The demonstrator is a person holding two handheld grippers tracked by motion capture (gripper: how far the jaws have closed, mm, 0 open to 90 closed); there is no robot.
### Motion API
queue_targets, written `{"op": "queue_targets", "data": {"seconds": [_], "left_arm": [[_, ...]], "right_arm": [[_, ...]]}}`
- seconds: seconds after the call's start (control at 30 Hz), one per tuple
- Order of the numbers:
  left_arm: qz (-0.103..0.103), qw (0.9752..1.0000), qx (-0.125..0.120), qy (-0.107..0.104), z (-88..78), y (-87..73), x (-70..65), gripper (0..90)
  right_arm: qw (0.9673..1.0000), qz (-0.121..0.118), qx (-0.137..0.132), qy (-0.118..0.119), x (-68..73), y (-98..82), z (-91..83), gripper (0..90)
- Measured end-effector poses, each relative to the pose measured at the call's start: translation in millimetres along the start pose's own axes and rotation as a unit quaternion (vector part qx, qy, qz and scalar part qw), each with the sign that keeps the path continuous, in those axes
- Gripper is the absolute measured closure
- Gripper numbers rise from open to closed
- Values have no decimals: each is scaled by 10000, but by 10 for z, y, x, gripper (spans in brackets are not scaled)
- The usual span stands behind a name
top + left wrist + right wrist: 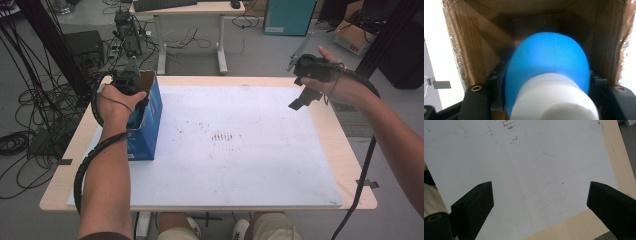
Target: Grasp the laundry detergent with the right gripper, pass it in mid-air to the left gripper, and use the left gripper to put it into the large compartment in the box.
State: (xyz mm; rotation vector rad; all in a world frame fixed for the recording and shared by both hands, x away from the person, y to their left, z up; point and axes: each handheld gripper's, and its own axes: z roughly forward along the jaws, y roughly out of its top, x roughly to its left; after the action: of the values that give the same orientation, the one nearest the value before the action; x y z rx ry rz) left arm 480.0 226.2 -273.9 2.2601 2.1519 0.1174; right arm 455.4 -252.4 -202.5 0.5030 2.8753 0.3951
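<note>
Smooth blue plastic bottle [549,62] is gleaming inside the rough brown cardboard box [486,32]; matt white sheet [524,170] is lying scuffed.

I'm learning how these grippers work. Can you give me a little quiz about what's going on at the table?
1. True or false: the left gripper is shut on a blue bottle with a white cap.
2. Where is the bottle? A) inside the cardboard box B) on the white board
3. What is between the right gripper jaws?

Key: 1 true; 2 A; 3 nothing, they stand open above the board.
</note>
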Motion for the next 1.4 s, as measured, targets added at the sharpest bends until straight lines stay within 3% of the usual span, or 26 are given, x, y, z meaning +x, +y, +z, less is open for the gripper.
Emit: {"op": "queue_targets", "data": {"seconds": [1.4], "left_arm": [[25,10000,-26,21,-1,-14,-11,362]], "right_arm": [[10000,-36,-14,-18,26,36,-38,72]]}}
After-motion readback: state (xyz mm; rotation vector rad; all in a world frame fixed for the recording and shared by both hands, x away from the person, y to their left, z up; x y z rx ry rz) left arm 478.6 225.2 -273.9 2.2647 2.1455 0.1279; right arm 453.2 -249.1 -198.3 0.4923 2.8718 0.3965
